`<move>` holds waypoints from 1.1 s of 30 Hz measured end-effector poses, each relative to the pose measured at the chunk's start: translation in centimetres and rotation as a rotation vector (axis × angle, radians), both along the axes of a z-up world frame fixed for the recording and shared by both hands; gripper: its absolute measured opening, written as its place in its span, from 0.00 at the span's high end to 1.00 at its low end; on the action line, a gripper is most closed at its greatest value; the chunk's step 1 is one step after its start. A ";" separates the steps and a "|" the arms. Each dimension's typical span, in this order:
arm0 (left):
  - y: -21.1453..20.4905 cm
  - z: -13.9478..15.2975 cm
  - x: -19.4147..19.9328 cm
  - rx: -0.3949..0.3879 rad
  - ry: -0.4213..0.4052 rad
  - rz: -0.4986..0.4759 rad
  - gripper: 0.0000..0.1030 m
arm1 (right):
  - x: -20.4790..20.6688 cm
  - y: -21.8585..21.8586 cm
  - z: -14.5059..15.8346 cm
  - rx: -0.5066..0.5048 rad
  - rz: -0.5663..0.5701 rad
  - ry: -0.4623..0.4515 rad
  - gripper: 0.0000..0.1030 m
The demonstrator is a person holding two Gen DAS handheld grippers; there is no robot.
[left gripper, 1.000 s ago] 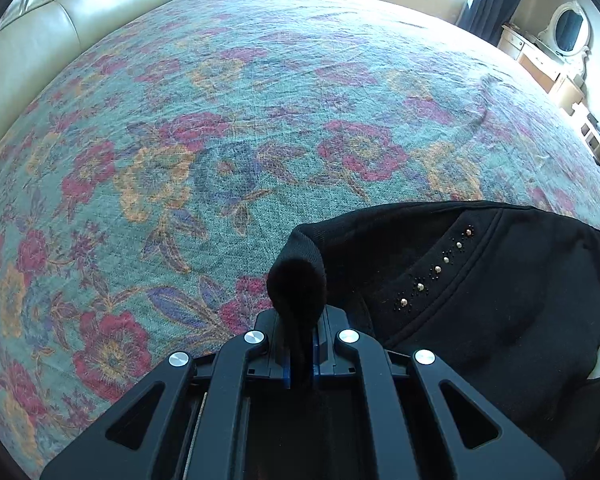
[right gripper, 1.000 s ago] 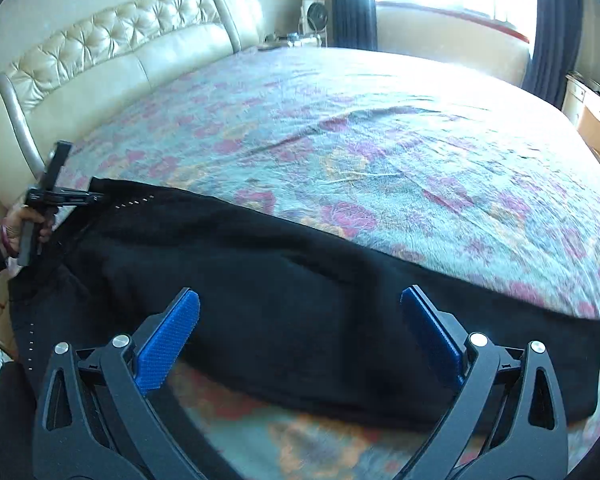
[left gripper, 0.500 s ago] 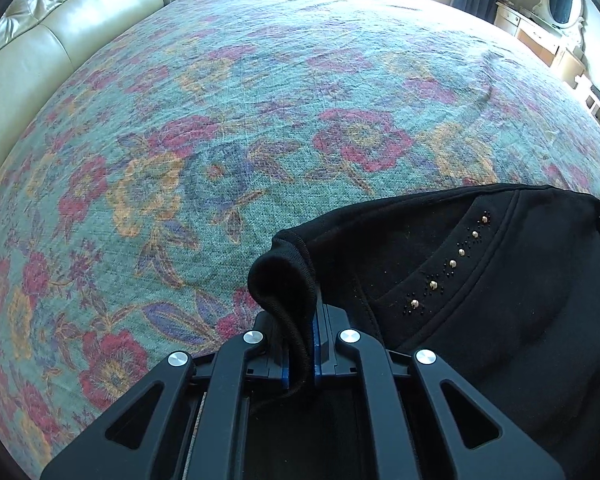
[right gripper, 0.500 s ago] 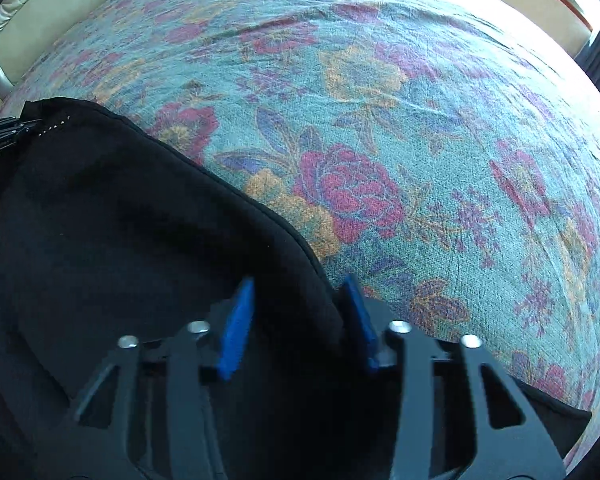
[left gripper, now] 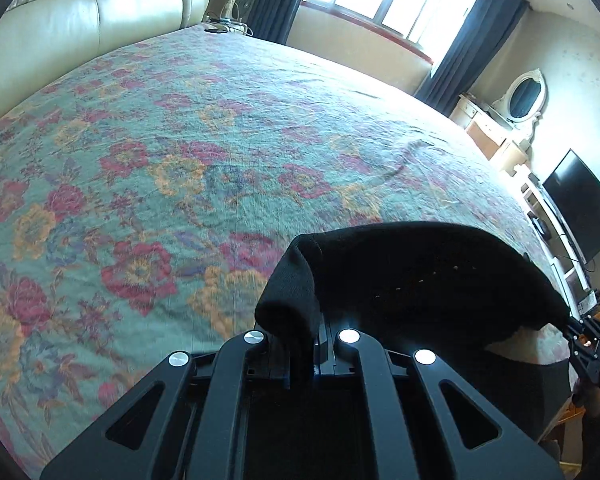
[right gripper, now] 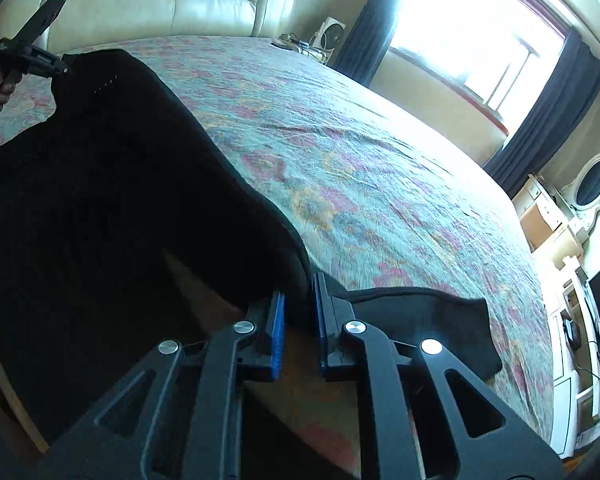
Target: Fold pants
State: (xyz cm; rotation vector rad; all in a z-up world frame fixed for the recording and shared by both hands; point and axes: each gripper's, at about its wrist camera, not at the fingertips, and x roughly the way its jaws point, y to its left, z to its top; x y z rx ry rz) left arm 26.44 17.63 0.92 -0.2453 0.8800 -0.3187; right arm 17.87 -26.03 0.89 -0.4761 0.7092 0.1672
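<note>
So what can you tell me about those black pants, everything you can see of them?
The black pants look like soft, thick knit, with a row of small studs near one end. They hang lifted between the left gripper, shut on the studded end, and the right gripper, pinching their upper edge. One end trails onto the floral bedspread.

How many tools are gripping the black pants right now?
2. The left tool pinches one end of the pants; the right tool clamps their upper edge farther along. No other tools visible.
</note>
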 end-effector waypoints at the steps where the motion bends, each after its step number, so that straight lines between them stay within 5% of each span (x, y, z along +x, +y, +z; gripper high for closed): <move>1: 0.4 -0.1 -1.8 -0.010 0.003 -0.009 0.93 | -2.1 0.1 -0.5 -0.002 0.002 0.000 0.88; 4: 1.4 -1.6 -6.7 -0.040 0.039 -0.063 0.88 | -7.4 0.8 -3.0 -0.036 0.022 0.043 0.88; 7: 1.7 -4.5 -10.4 0.019 0.127 -0.106 0.80 | -9.6 1.7 -6.5 -0.053 0.030 0.142 0.82; 9: 2.2 -5.8 -12.4 0.053 0.153 -0.077 0.76 | -10.5 1.7 -7.5 -0.002 0.023 0.198 0.67; 11: 3.4 -6.0 -13.8 -0.014 0.170 -0.017 0.75 | -11.2 0.9 -6.6 0.151 -0.006 0.225 0.32; 12: 4.0 -6.0 -14.4 -0.054 0.183 0.016 0.75 | -11.1 0.3 -6.1 0.250 -0.031 0.241 0.27; 18: 3.6 -5.3 -15.5 -0.250 0.200 0.187 0.64 | -9.2 -5.6 -6.1 0.970 -0.276 0.367 0.25; 21: 4.0 -5.3 -16.5 -0.407 0.231 0.299 0.64 | -9.2 -7.1 -8.1 1.189 -0.391 0.428 0.25; 24: 4.1 -5.7 -17.6 -0.519 0.241 0.315 0.54 | -9.7 -7.4 -9.0 1.257 -0.428 0.437 0.25; 33: 3.1 -7.4 -14.9 -0.483 0.264 0.385 0.49 | -8.1 -7.1 -9.5 1.298 -0.481 0.420 0.23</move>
